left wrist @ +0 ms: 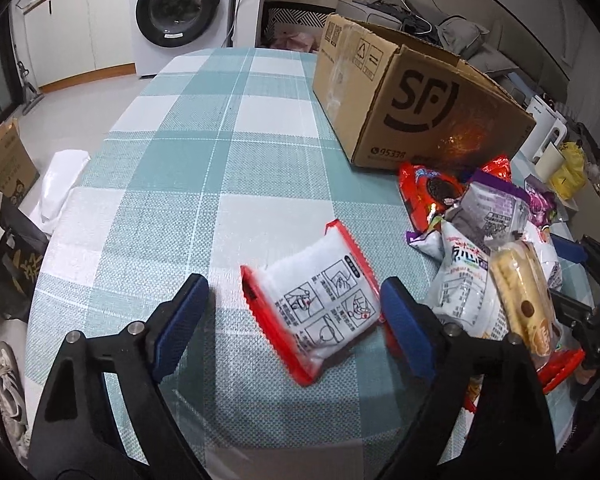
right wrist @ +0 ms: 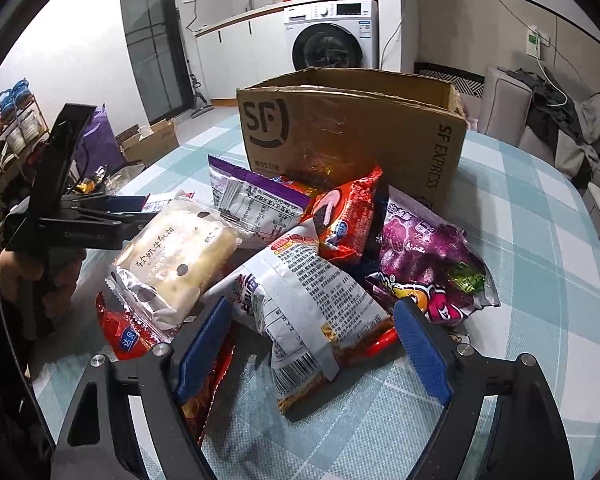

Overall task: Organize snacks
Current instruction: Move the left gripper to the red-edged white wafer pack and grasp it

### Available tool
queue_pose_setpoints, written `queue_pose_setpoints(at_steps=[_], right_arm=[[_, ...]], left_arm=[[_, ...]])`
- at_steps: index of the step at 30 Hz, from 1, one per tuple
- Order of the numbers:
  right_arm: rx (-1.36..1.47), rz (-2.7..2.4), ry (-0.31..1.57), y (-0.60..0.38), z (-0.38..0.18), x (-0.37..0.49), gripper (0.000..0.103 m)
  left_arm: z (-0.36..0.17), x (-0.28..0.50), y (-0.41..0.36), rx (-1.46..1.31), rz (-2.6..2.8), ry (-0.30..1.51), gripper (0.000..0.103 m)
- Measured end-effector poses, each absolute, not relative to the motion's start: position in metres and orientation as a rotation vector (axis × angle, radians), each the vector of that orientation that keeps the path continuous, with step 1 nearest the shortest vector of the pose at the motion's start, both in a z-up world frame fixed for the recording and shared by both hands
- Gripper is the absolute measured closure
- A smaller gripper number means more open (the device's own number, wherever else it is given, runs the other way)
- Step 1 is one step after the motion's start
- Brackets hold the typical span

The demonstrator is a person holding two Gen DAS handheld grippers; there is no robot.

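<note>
A white packet with red edges (left wrist: 320, 300) lies alone on the checked tablecloth (left wrist: 204, 152), between the open jaws of my left gripper (left wrist: 296, 300), untouched. A pile of snack packets (left wrist: 488, 248) lies to its right, in front of an open SF cardboard box (left wrist: 412, 96). In the right wrist view my right gripper (right wrist: 312, 332) is open over the pile, its jaws either side of a white and grey packet (right wrist: 300, 300). A cream cake packet (right wrist: 176, 256), a red biscuit packet (right wrist: 344, 216) and a purple sweets bag (right wrist: 424, 248) lie around it. The box (right wrist: 352, 140) stands behind. The left gripper (right wrist: 100, 212) shows at the left.
A washing machine (left wrist: 180, 8) and cupboards stand beyond the table's far end. Bags and a cardboard box (left wrist: 4, 168) sit on the floor to the left. A sofa with clothes (right wrist: 556, 120) is at the right. A shoe rack (right wrist: 8, 128) stands at the far left.
</note>
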State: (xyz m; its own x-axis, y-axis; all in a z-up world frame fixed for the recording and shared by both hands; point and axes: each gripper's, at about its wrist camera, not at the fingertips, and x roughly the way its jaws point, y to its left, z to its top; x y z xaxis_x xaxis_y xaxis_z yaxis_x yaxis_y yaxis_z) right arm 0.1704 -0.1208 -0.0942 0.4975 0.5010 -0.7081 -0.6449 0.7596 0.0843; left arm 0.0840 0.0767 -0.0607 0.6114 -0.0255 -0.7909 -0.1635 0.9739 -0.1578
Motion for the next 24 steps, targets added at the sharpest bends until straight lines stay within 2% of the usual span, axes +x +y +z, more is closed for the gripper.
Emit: queue_pose_setpoints(at_steps=[4,8,11,13,15,17,18,19,24], right_arm=[[-0.206,0.727,0.794,-0.120,-0.095,0.175,0.017],[-0.217,0.767,0.807,-0.118,-0.096,0.179,0.018],[-0.236,0.790,0.818,-0.115,-0.098,0.180,0.018],[-0.243,0.801,0.822,-0.113,-0.099,0.181,0.021],[-0.249,0.802,0.828,-0.112,-0.100,0.183,0.022],[-0.249,0.807,0.827,-0.111,-0.101,0.183,0.022],[-0.248,0.809,0.827,-0.110,-0.101,0.184,0.022],[-0.247,0.811,0.827,-0.110,-0.101,0.183,0.022],[-0.243,0.815,0.831,-0.107,-0.103,0.185,0.022]], left_arm=[[-0.062,0.089,0.077,-0.224,0.067,0.913,0.019],[-0.061,0.088,0.072,-0.214,0.033,0.909,0.028],[-0.060,0.086,0.066,-0.203,-0.010,0.901,0.043],[-0.061,0.087,0.063,-0.193,-0.034,0.900,0.058],[-0.061,0.086,0.060,-0.183,-0.040,0.898,0.066],[-0.061,0.086,0.060,-0.196,-0.055,0.894,0.068],[-0.061,0.085,0.060,-0.202,-0.060,0.893,0.074],[-0.061,0.085,0.060,-0.207,-0.065,0.892,0.083],[-0.062,0.082,0.061,-0.236,-0.080,0.884,0.084]])
